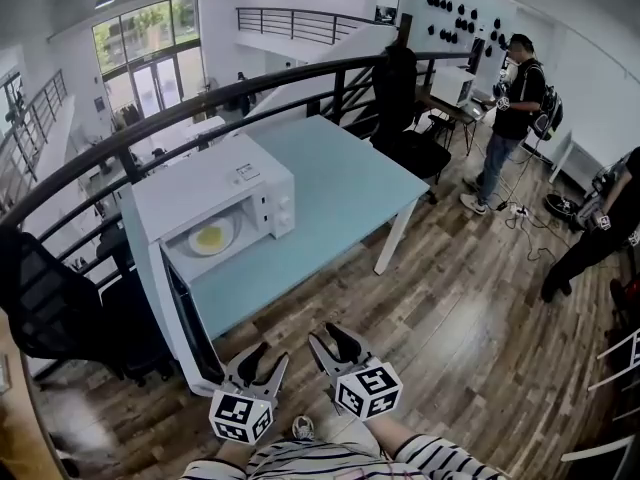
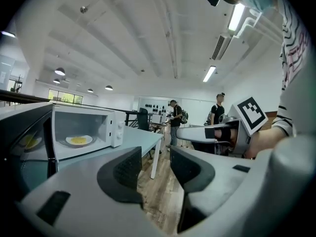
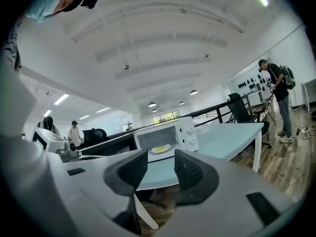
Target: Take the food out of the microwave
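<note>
Wooden floor (image 1: 470, 308) is spreading out under a pale blue table (image 1: 340, 183), and a white microwave (image 1: 215, 183) is sitting on the table's left end. Its door (image 1: 190, 318) is hanging wide open toward the person. Inside, a white plate (image 1: 227, 243) is lying on the bottom of the microwave, and the yellow food (image 1: 210, 236) is resting on that plate. Nothing is touching it yet.

The person is holding 2 grippers low, close to the striped sleeves (image 1: 440, 458) and well apart from the microwave. The left gripper (image 1: 268, 356) is showing its jaws spread apart with nothing between them. The right gripper (image 1: 327, 335) is looking the same, with its jaws released and empty. Both are sitting side by side, pointing ahead toward the table and tipping only a little downward.

The step in hand is probably the reach toward the plate. To do it well, the person is likely needing to keep the jaws wide, steer past the open door without bumping it, and come in level with the plate's rim. Pinching the rim, not the food, is looking like the safe choice. Keeping the plate flat while sliding it out is mattering too, so the food is not slipping off. 1 gripper may be enough, and the other could be steadying the plate's far side.
</note>
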